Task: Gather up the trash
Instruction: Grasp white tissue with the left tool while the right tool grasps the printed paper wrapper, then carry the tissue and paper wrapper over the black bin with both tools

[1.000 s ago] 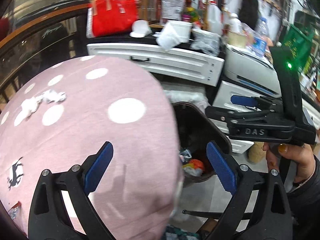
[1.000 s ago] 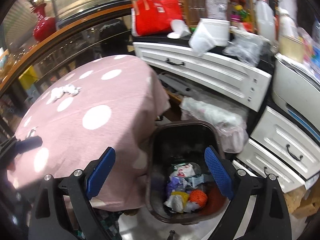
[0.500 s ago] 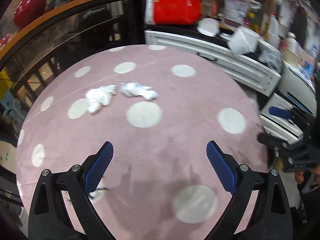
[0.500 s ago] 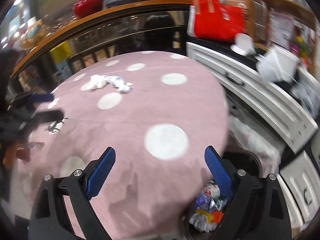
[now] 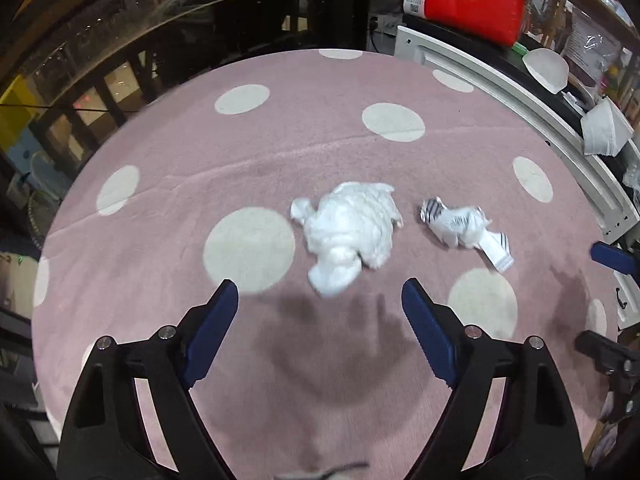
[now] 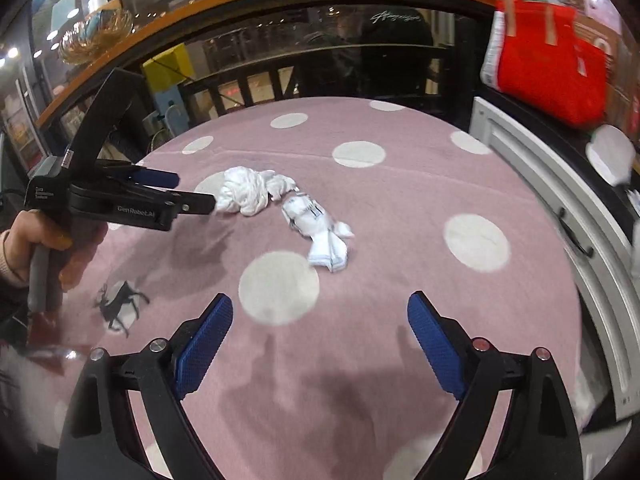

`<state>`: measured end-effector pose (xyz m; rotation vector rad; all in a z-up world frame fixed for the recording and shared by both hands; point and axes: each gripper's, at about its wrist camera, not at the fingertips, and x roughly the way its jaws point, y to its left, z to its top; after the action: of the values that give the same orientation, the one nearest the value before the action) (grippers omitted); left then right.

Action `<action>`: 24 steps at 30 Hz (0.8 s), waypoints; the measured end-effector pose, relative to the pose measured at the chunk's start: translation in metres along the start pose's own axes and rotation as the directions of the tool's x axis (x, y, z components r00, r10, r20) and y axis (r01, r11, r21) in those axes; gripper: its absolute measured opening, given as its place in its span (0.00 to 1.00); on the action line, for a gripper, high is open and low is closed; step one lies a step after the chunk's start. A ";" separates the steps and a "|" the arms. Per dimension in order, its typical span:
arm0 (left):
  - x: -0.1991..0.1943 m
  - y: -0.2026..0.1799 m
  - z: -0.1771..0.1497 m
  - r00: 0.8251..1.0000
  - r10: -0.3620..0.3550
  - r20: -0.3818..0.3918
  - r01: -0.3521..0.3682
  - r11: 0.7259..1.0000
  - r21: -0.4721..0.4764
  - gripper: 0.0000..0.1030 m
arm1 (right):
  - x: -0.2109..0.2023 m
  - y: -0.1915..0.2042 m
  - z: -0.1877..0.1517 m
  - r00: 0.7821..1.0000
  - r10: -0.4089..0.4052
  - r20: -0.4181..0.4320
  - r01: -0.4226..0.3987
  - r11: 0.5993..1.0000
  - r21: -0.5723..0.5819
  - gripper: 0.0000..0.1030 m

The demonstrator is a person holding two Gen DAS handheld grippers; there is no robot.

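I have both grippers over the round table [image 5: 168, 208] with its pink, white-dotted cloth. My left gripper [image 5: 320, 312] has its jaws spread wide and empty, hovering just near of the crumpled white tissue wad [image 5: 348, 232]. From the right wrist view, that gripper's tips [image 6: 192, 200] sit right at the left edge of the wad [image 6: 248, 194]. The smaller striped wrapper scrap [image 5: 464, 226] lies just right of the wad, close but apart. My right gripper [image 6: 320, 328] also has its jaws spread, holding nothing, well near of both scraps. A red bag [image 6: 556, 64] sits far right on the white cabinet [image 6: 532, 168].
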<state>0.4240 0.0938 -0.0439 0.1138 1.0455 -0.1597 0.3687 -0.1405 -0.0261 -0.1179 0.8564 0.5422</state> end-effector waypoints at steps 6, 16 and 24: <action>0.035 -0.009 0.016 1.000 -0.007 -0.010 0.007 0.999 0.052 0.78 | 0.058 0.005 0.037 0.999 0.010 -0.040 -0.013 0.996 -0.084 0.70; 0.043 -0.015 0.024 0.999 -0.044 0.001 0.043 0.995 0.087 0.37 | 0.088 0.007 0.050 0.997 0.019 -0.073 -0.029 0.989 -0.145 0.31; 0.016 -0.014 0.011 0.998 -0.012 0.063 0.008 0.998 0.065 0.28 | 0.060 0.012 0.039 0.999 -0.029 -0.042 0.024 0.992 -0.121 0.29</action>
<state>0.4386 0.0767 -0.0519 0.1610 0.9782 -0.2047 0.4211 -0.0934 -0.0441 -0.2522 0.8629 0.5683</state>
